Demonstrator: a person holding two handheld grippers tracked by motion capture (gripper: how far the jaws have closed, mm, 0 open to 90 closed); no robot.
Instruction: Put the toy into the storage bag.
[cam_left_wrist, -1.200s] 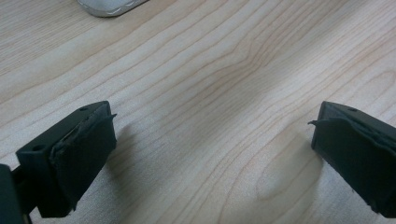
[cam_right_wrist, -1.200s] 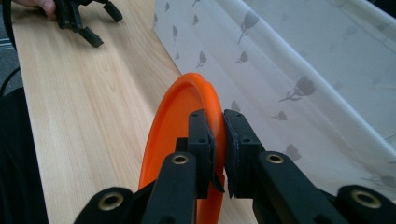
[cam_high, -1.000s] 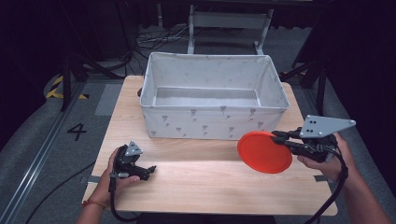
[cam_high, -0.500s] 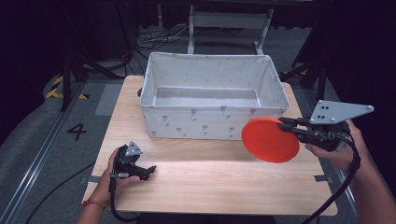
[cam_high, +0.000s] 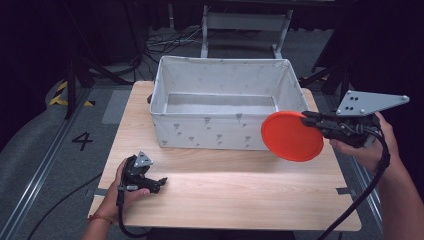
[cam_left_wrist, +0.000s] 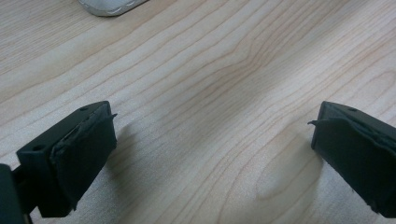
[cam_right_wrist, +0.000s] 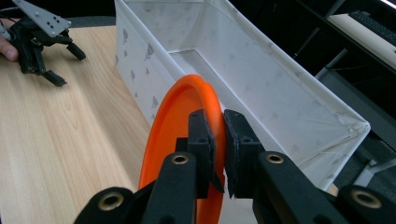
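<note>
High view: right gripper (cam_high: 306, 118) level, orange plate (cam_high: 291, 136) edge-clamped

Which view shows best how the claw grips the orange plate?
The right gripper view: the right claw pinches the plate at its rim, edge-on, beside the bin. The high view shows the plate's whole round face in the air near the bin's corner, the grip small. The left gripper view shows bare table.
</note>
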